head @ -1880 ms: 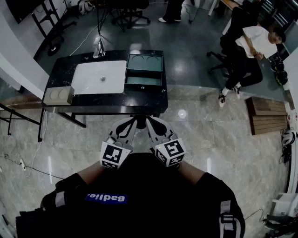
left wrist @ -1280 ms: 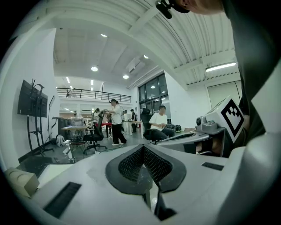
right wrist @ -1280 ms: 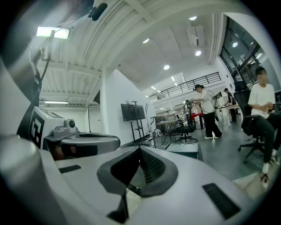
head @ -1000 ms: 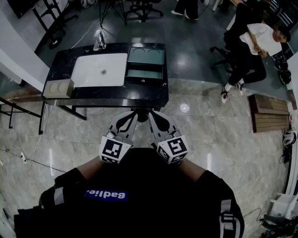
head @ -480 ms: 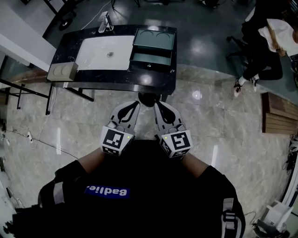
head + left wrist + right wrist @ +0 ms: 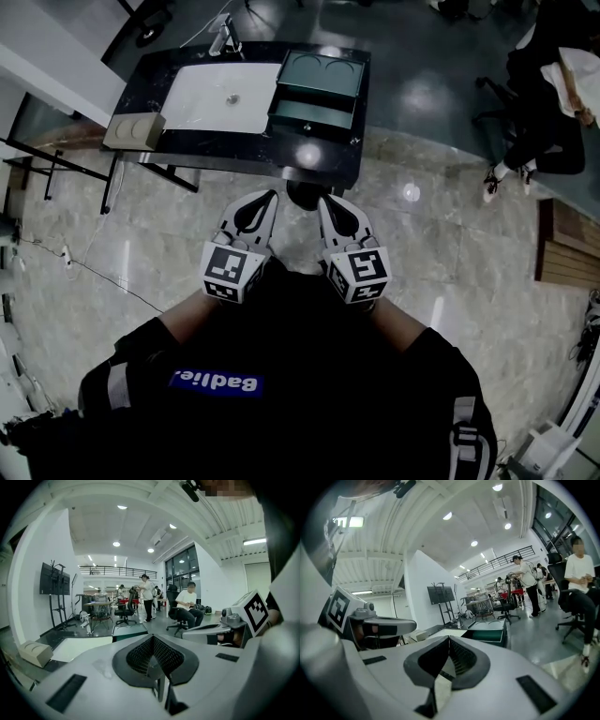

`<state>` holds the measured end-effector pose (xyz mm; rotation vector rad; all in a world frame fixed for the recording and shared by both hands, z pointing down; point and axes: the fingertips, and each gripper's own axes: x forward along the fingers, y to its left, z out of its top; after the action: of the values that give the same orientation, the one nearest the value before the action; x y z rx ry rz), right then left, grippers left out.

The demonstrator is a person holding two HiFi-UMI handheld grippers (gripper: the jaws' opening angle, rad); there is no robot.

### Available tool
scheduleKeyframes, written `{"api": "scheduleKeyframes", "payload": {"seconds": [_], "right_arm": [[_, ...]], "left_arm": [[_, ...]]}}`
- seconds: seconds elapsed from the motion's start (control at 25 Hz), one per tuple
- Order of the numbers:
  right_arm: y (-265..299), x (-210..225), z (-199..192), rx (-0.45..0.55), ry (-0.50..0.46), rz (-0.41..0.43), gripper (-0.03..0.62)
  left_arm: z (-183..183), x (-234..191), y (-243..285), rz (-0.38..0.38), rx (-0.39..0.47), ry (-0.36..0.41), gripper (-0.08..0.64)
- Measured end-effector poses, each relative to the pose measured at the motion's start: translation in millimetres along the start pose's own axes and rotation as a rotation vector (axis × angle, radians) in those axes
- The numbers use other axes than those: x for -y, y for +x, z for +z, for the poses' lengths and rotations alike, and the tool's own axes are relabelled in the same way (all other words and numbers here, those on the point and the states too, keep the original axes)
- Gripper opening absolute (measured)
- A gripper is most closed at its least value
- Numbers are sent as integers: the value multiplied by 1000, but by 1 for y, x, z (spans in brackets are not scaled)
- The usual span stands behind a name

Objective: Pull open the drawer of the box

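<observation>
Table [image 6: 234, 152] slid up toward top of head view since earlier frame, seated person now at right edge. Both grippers still tucked by body.

Left gripper [image 6: 267, 197] clenched, nothing in it. Right gripper [image 6: 322, 201] same, empty.

Box [image 6: 317, 75] on table's right end beside white basin [image 6: 225, 94], well ahead of both grippers, no contact.

Drawer [image 6: 310, 114] faces us. Looks light and rigid, should slide easy, though box might skate on glossy top. Pinch small knob [image 6: 304, 128], pull straight back.
</observation>
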<state>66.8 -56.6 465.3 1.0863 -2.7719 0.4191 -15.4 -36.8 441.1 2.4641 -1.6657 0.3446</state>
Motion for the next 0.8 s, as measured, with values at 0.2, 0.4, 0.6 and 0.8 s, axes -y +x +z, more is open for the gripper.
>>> {"api": "scheduleKeyframes", "payload": {"seconds": [0.2, 0.4, 0.6, 0.8], "right_arm": [[36, 15, -22, -122, 20, -6, 0], [92, 47, -40, -234, 46, -64, 0], [164, 96, -68, -404, 91, -188, 0], [211, 131, -101, -561, 182, -311, 2]], "left_arm": [[4, -40, 17, 28, 22, -23, 0], [9, -106, 55, 14, 58, -71, 0], [21, -182, 113, -46, 91, -39, 0], [26, -221, 160, -192, 66, -28, 0]]}}
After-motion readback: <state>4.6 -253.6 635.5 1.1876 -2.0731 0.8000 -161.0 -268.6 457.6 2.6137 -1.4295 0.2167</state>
